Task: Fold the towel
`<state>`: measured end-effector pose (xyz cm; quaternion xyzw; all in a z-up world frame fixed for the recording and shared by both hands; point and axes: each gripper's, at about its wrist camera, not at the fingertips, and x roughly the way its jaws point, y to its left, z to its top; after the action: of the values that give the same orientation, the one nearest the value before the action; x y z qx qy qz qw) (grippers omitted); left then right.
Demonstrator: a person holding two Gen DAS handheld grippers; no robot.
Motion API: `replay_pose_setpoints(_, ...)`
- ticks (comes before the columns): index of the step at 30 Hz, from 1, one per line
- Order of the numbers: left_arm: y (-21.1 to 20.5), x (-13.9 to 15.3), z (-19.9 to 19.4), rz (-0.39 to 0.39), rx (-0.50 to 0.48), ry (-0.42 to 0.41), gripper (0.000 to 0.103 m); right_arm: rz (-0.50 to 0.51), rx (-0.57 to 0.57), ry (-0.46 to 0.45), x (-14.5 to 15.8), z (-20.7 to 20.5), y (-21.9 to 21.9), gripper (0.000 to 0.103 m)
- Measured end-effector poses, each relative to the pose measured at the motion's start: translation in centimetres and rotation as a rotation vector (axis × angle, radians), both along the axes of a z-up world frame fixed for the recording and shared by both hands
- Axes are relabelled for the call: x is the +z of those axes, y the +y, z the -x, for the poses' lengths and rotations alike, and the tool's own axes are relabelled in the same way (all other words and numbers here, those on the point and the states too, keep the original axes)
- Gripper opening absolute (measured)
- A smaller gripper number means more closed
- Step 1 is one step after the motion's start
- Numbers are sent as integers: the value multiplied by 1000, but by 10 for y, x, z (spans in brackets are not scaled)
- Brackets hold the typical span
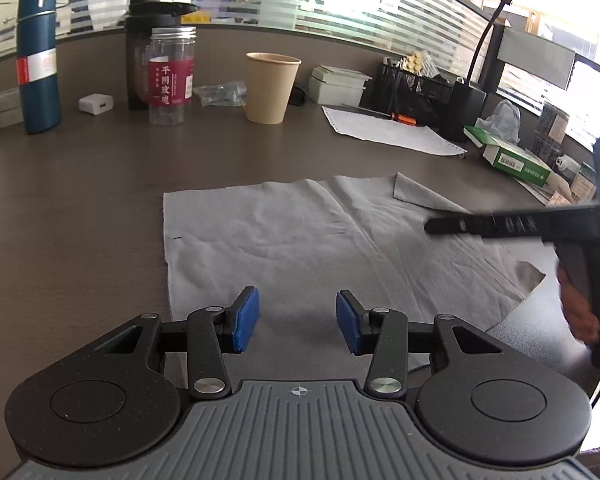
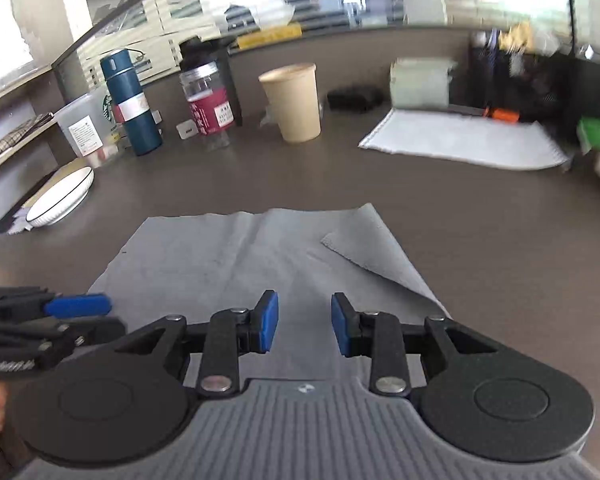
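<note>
A grey towel lies spread on the dark brown table. Its far right corner is turned over onto itself. My left gripper is open and empty, just above the towel's near edge. My right gripper is open and empty over the towel near its near right part; the folded-over corner lies ahead of it on the right. The right gripper also shows in the left wrist view at the right, and the left gripper shows in the right wrist view at the left.
At the back stand a blue flask, a clear jar with a red label, a paper cup, a white charger and a white cloth. A green box is at the right. A white bowl sits at the left.
</note>
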<state>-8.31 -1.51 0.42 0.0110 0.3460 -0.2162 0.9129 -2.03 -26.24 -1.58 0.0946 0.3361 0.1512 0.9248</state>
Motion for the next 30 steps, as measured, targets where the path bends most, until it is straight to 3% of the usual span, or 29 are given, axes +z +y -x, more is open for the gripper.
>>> replay_pose_setpoints(3,-2,-1,1,-17,-9,-11,52,68,-63,-39,0,-16,-9,33)
replay_pose_setpoints(11,-5,-1,4,-29,-12,-22,54,57,-201,-63,7,-23,-42,33)
replay_pose_setpoints(18,-2,2,-1,1,12,-34,54,14,-43,-62,7,-7,-11,35)
replay_pose_setpoints(21,1,1,-5,6,29,-26,54,30,-41,-56,1,-13,-5,36)
replay_pose_setpoints(25,7,-1,-10,19,50,-21,54,13,-38,-79,-2,-14,-9,45)
replay_pose_setpoints(30,9,6,-20,56,62,-36,54,20,-88,-73,-2,-14,-19,46)
